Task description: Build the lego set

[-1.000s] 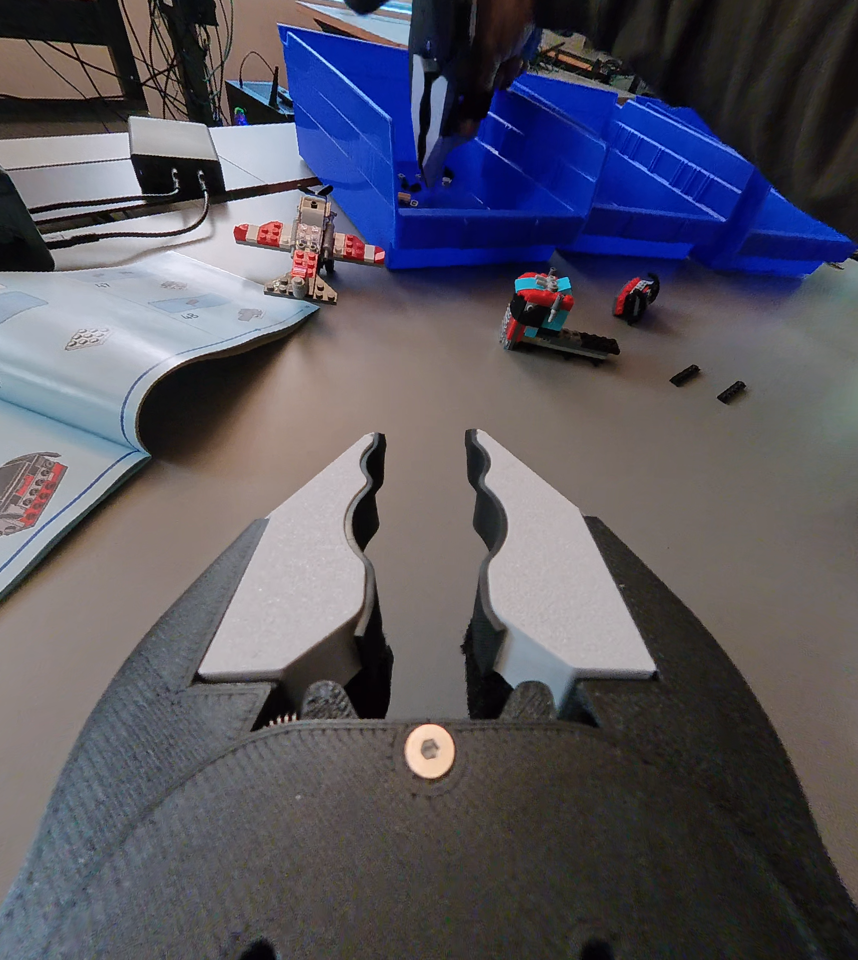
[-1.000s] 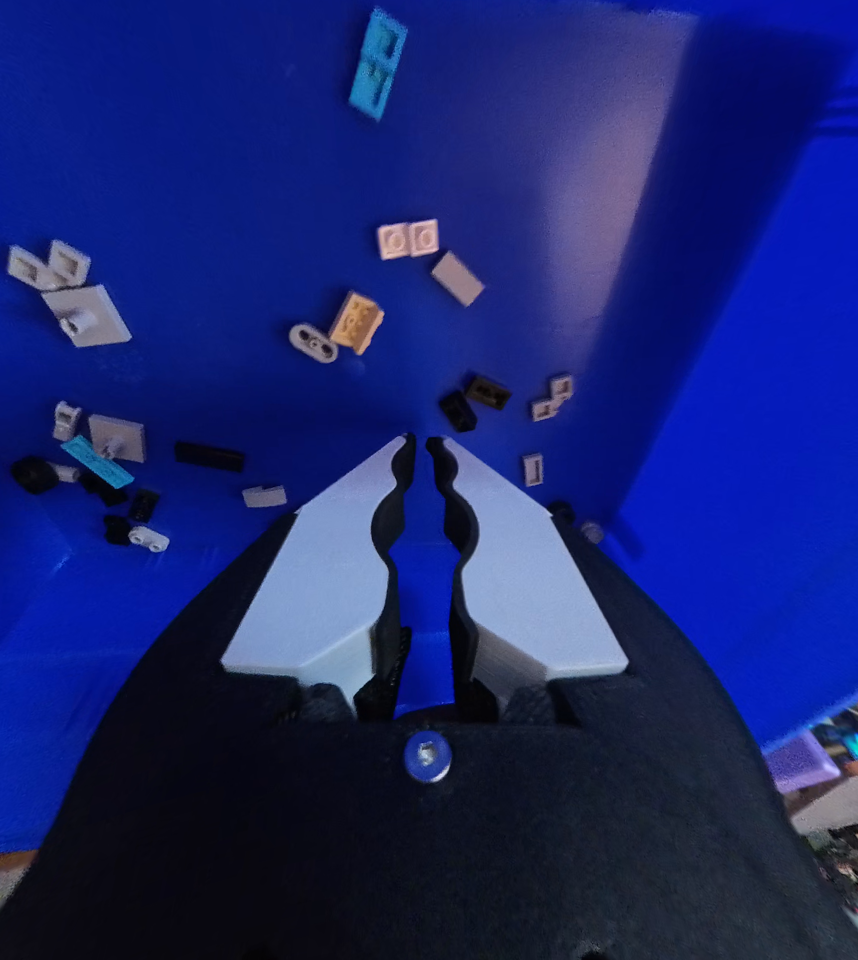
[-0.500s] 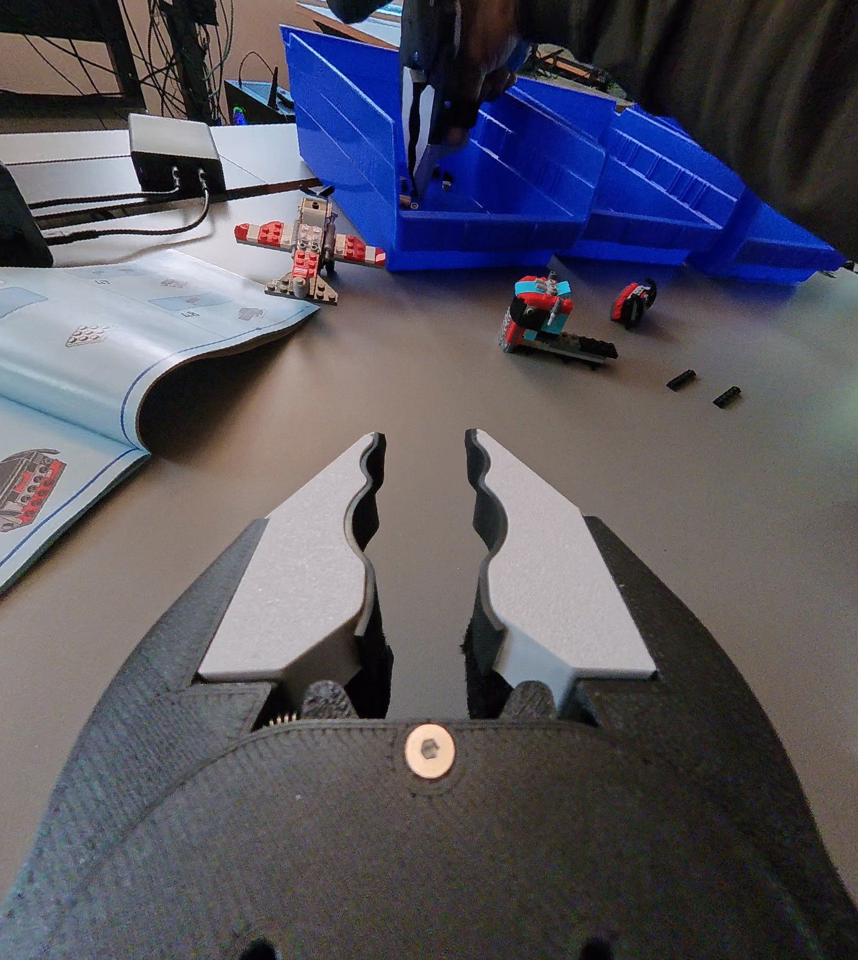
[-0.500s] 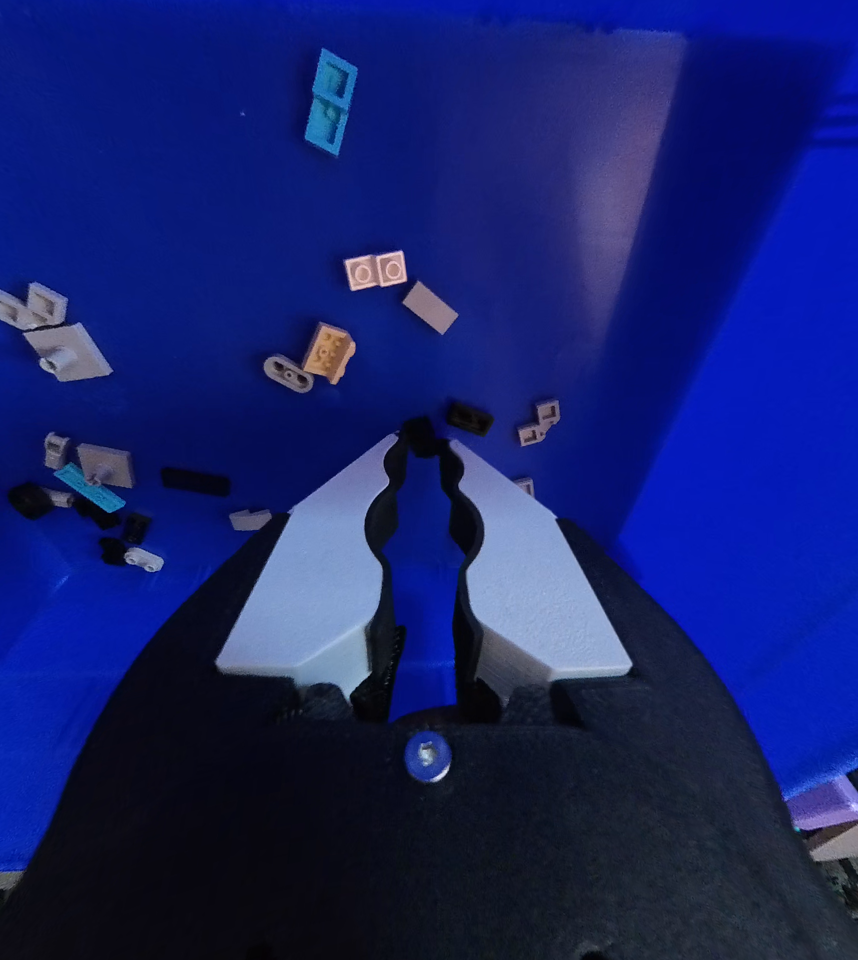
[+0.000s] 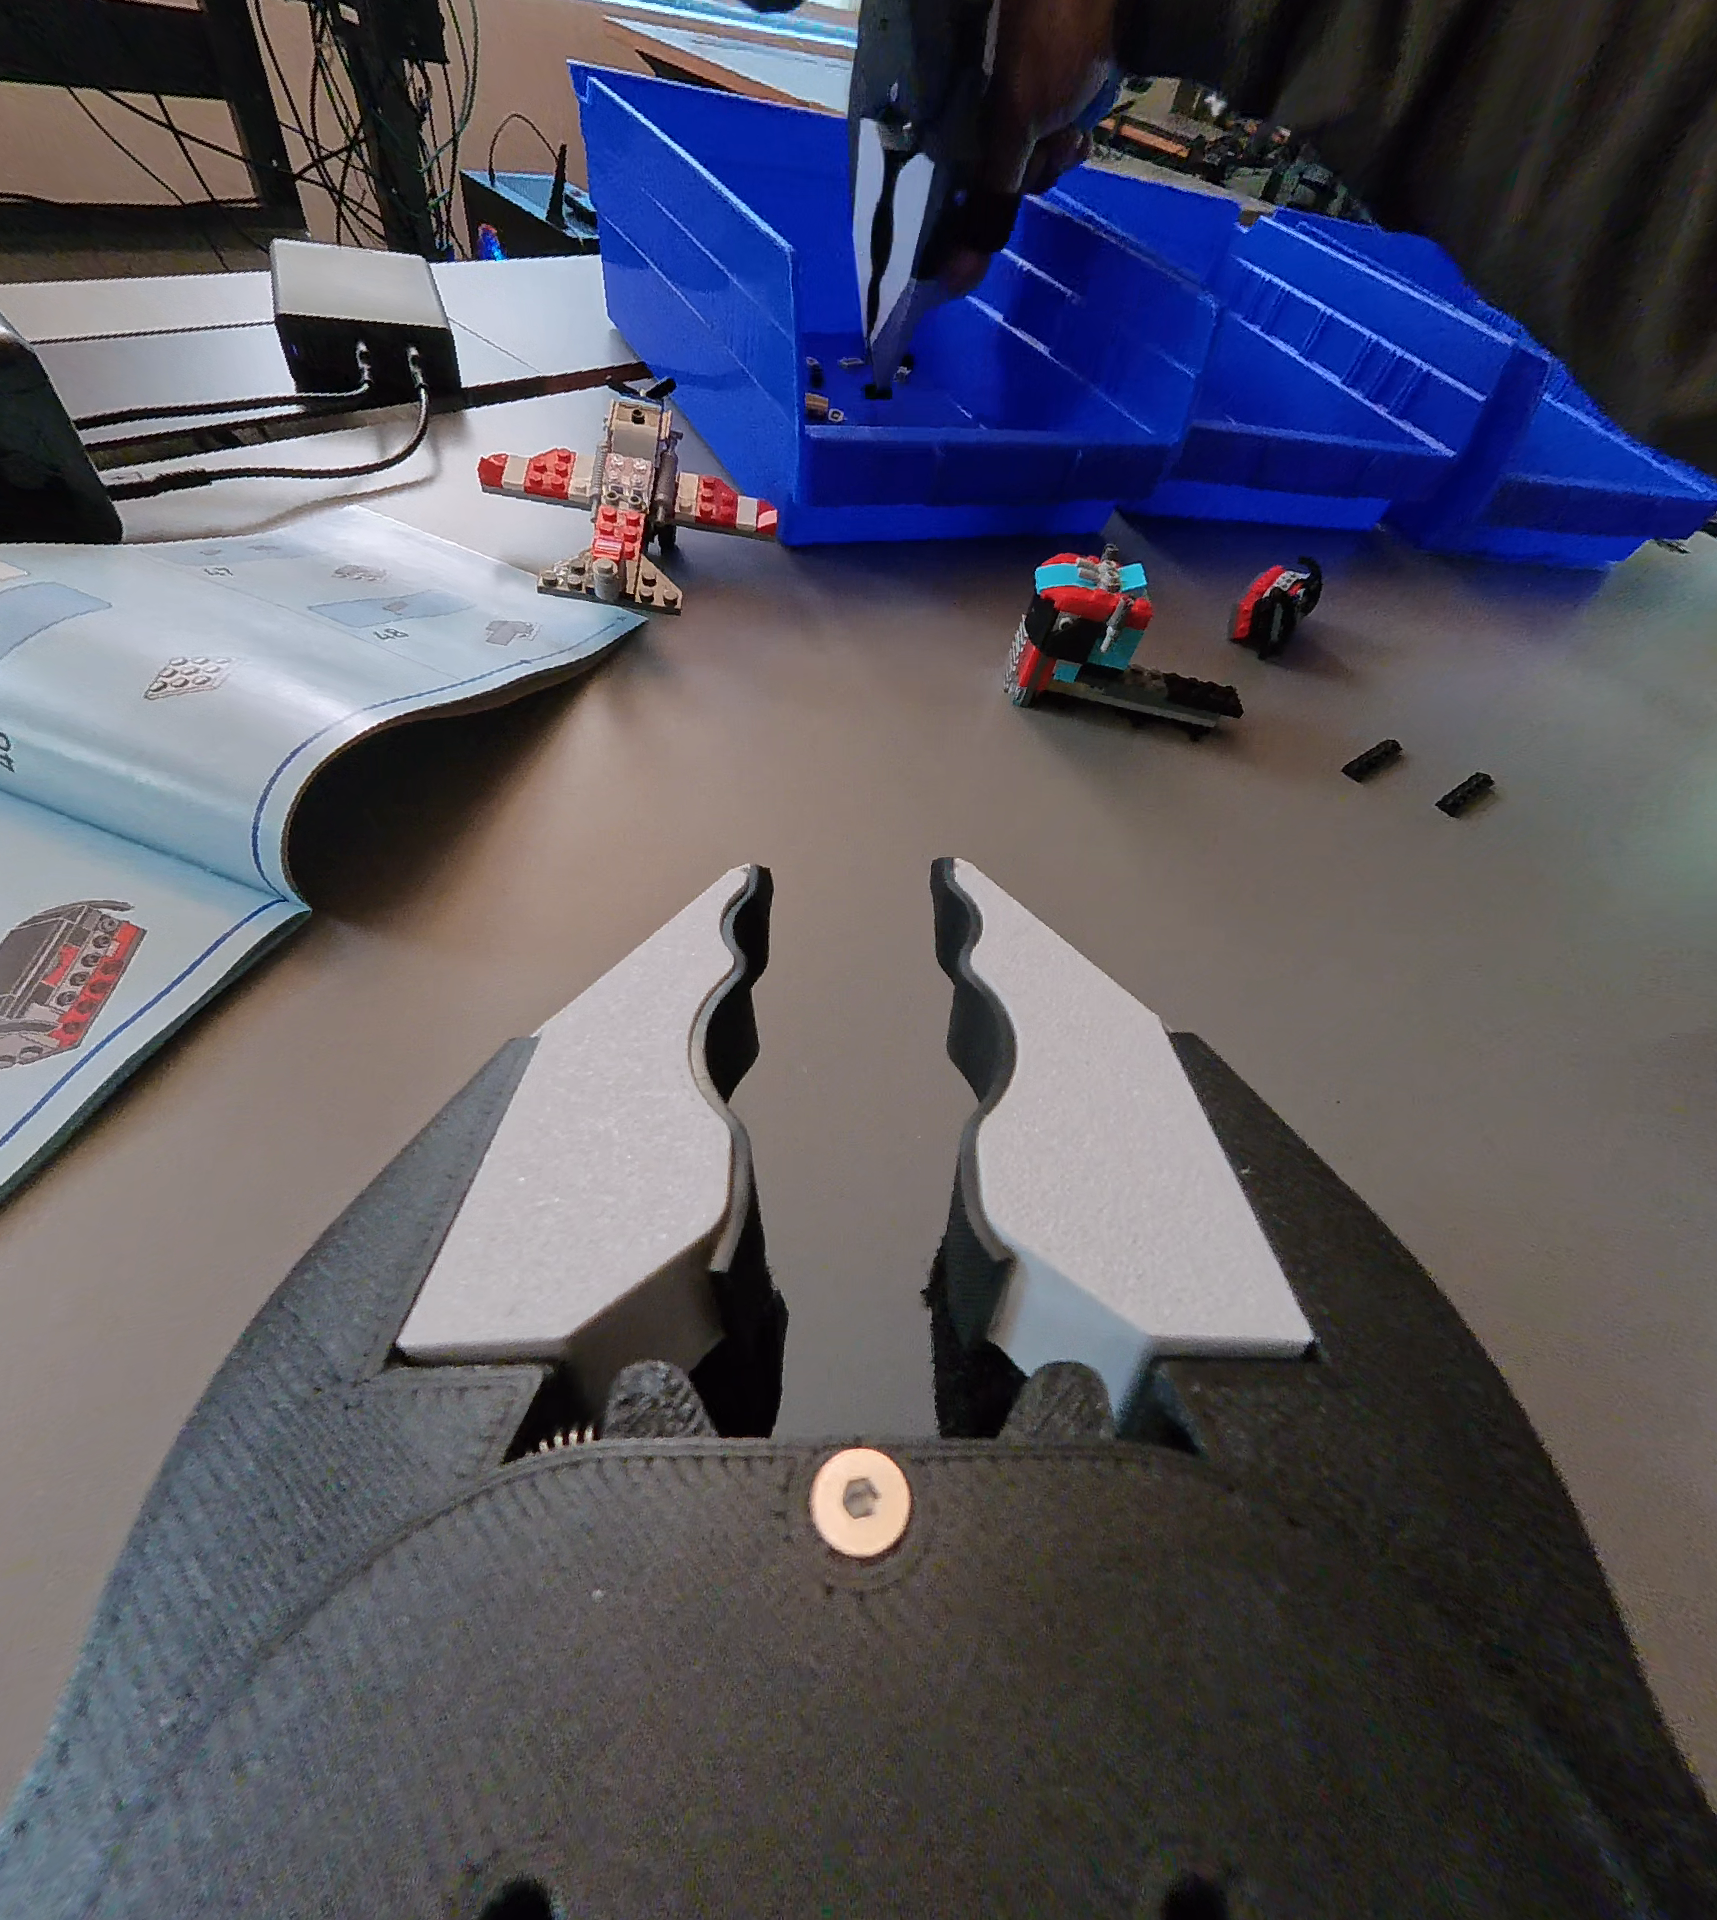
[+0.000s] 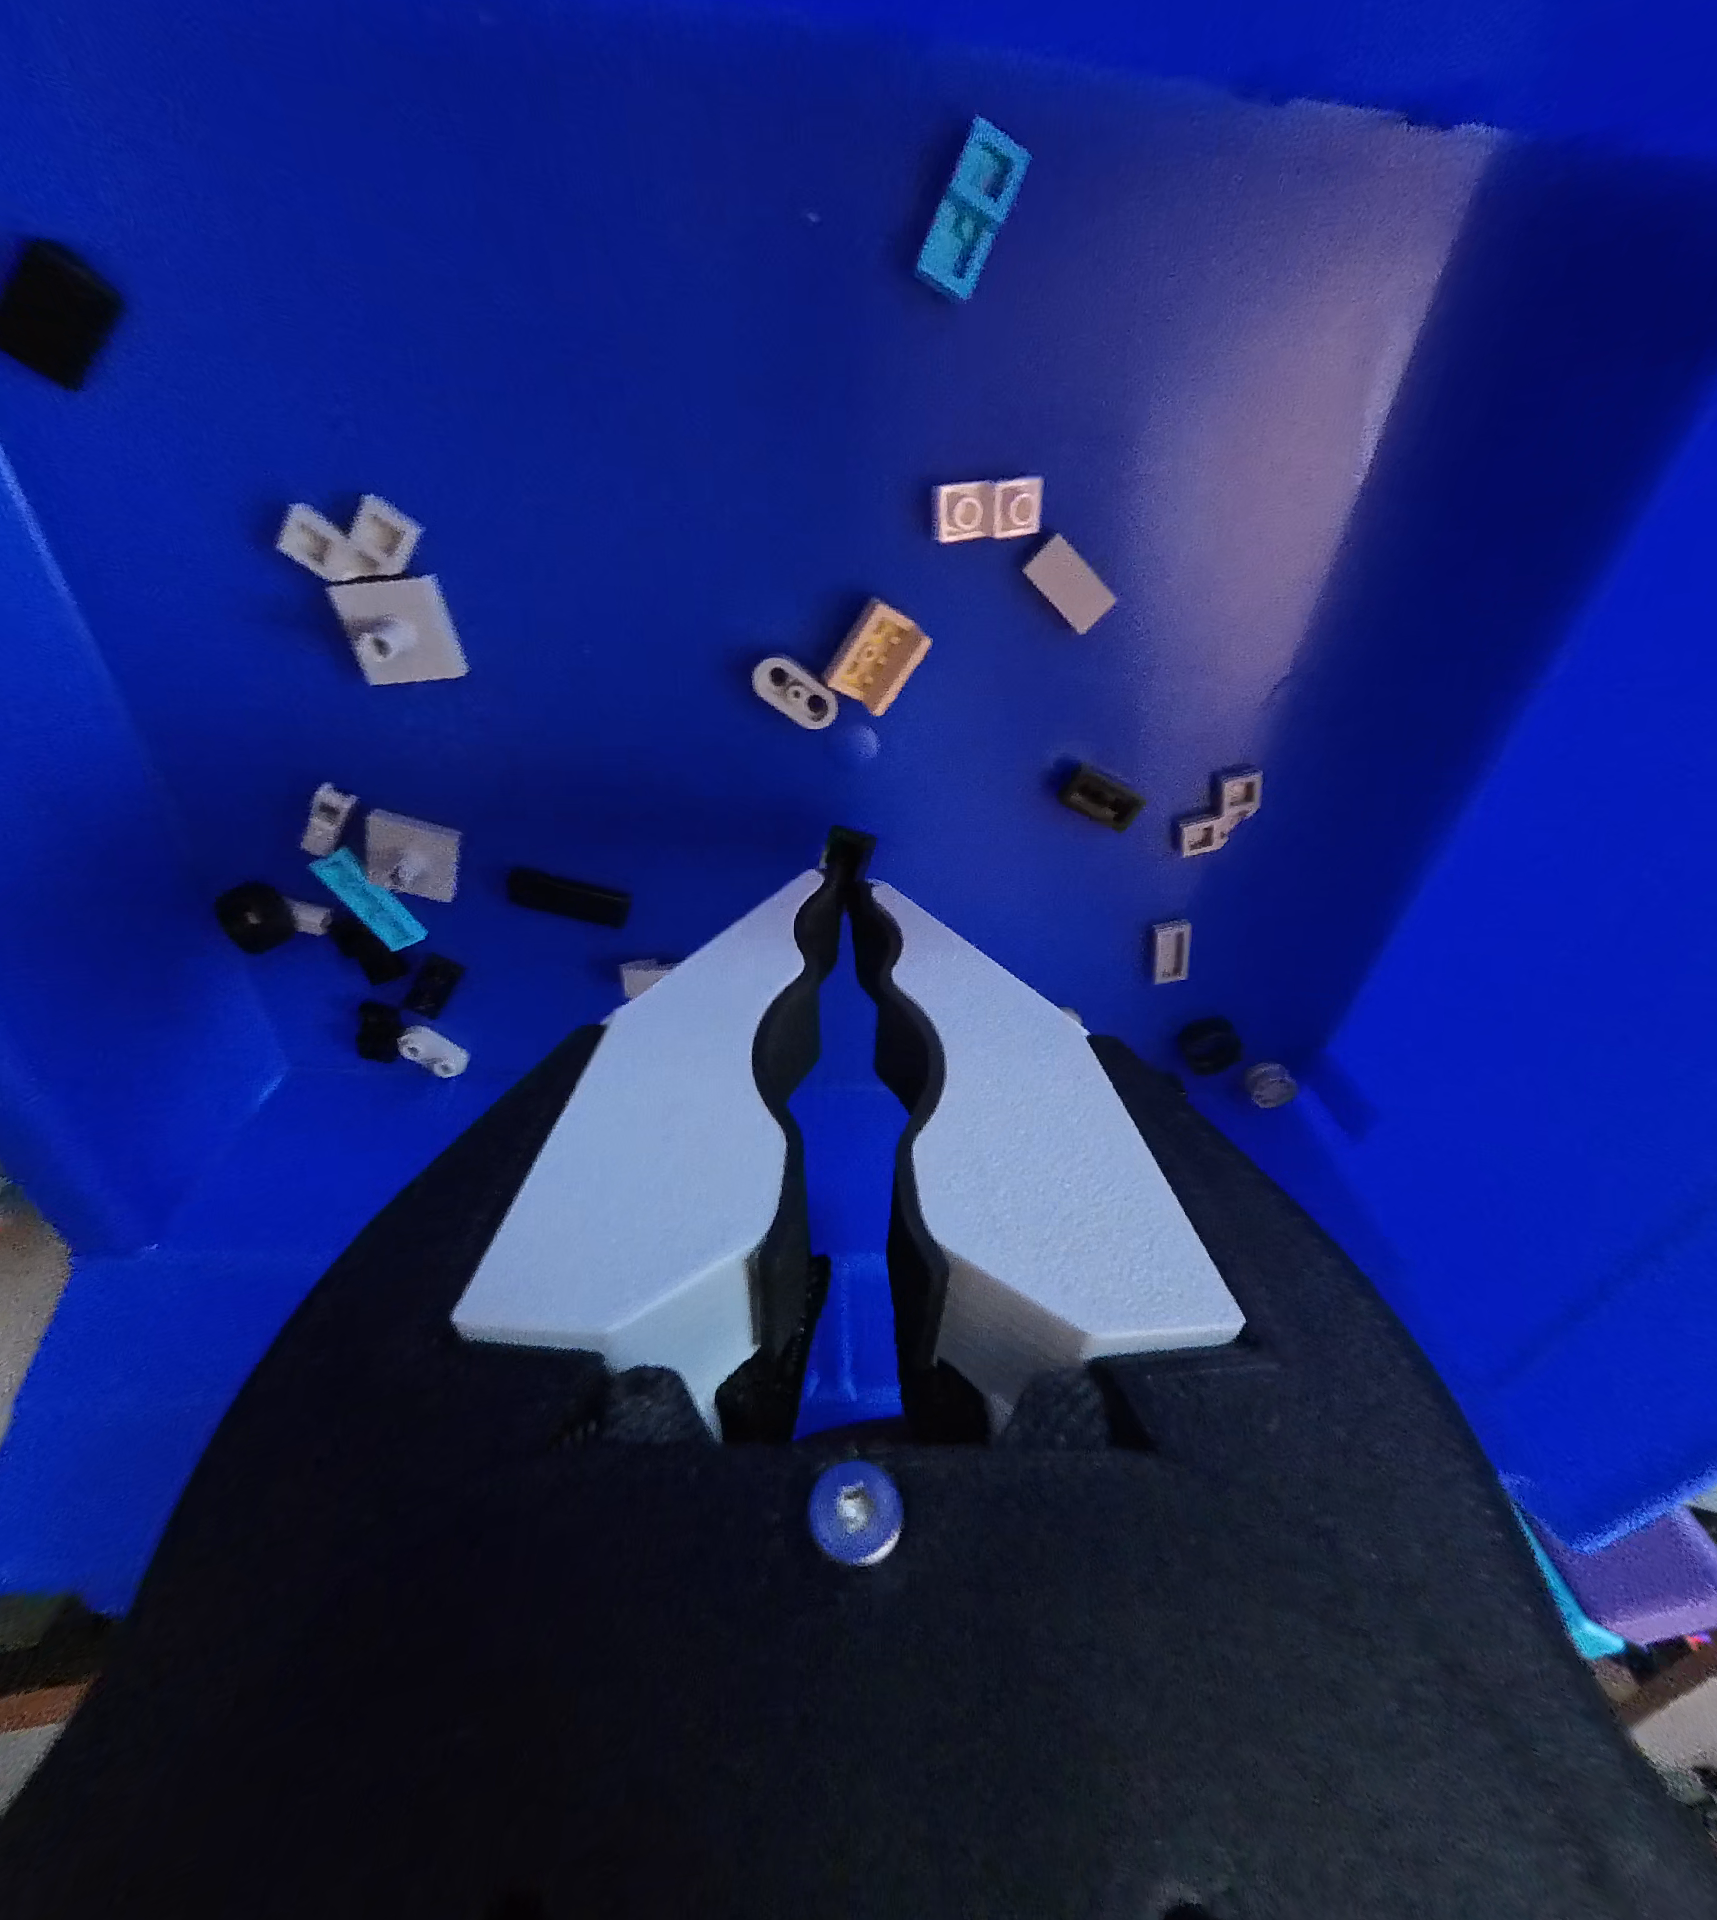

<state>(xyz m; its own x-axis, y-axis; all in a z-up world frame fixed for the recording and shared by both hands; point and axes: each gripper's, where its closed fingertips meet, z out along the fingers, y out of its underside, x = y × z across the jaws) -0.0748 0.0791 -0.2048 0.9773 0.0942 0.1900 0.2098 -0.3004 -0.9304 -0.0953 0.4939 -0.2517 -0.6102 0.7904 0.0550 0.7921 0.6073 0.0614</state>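
On the grey table [image 5: 1197,1039] the left gripper [image 5: 849,883] hangs open and empty, while inside the blue bin [image 6: 625,312] the right gripper [image 6: 846,883] pinches a small black brick [image 6: 849,844] at its tips.

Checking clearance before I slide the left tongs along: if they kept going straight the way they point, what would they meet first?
Bare grey table lies ahead of the left tongs; probably nothing before the front wall of the blue bin, though depth is hard to judge.

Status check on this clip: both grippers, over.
Left gripper open, empty, above grey table. Right gripper inside blue bin, fingers pinched on small black brick. Loose bricks scattered around it.
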